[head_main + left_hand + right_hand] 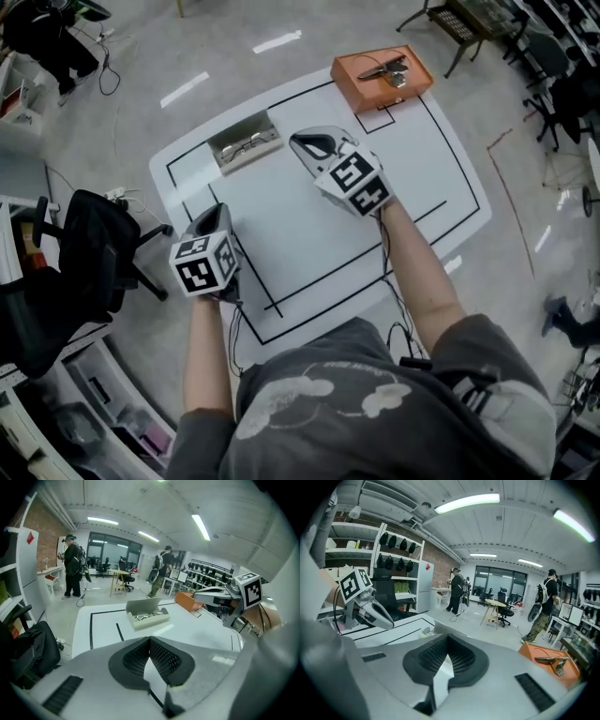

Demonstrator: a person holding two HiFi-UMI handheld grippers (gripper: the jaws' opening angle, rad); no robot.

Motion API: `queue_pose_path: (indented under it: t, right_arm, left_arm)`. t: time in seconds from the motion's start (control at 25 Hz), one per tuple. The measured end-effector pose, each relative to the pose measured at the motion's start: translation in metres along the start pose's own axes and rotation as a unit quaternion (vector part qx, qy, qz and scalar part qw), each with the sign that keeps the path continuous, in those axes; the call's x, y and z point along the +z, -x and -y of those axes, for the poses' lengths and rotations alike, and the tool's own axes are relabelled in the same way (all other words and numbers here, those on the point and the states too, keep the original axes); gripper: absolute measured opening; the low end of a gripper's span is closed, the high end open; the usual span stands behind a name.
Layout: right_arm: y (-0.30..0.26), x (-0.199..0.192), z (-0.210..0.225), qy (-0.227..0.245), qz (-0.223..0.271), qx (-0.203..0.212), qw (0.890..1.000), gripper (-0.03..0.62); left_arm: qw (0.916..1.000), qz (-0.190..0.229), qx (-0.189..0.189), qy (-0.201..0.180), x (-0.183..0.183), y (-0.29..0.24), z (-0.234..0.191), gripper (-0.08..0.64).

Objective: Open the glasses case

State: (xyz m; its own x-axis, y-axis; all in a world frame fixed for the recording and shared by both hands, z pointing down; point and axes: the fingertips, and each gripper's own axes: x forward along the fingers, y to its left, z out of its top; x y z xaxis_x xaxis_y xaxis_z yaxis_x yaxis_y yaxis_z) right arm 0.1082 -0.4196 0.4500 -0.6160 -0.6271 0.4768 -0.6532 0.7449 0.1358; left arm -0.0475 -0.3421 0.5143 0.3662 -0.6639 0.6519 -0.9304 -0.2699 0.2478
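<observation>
Across the middle, a white rectangular worktop (309, 253) marked with black tape lines. Off its left edge, on the floor, a black office chair (89, 253).

Over the near left of the worktop, the grey left tongs (216, 214), pointed toward the far side. Shut, tips pressed together in the left gripper view (150, 641), with nothing held between them.

Further in, over the middle of the worktop, the grey right tongs (300, 141). Also shut, pads meeting at the tips (447, 639), empty. Tips just right of the case, with no contact to be seen.

At the far right corner, a flat orange box (352, 80), showing again at the right of the right gripper view (543, 670). On top of it, a small dark metal tool (386, 70).

At the far left of the worktop, inside the taped outline, the pale grey oblong glasses case (246, 141). Already open, lid standing up behind the tray (147, 616). Free of both tongs, well apart from the left pair. Inside the tray, thin-framed spectacles (149, 616), lying flat.
</observation>
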Motion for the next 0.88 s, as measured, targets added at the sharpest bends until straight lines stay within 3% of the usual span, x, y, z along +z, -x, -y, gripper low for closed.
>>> queue_pose_path:
  t: [0.4,0.88]
  right_arm:
    - [0.059,0.028,-0.057,-0.009,0.020,-0.065,0.998,0.000]
    - [0.128,0.034,-0.142,-0.028,0.041,-0.127,0.991,-0.001]
  left_arm:
    - [0.9980,0.040,-0.044,-0.018,-0.006,0.074,0.007,0.002]
    - [0.9921,0.081,-0.086,-0.042,-0.030,0.158,0.013,0.002]
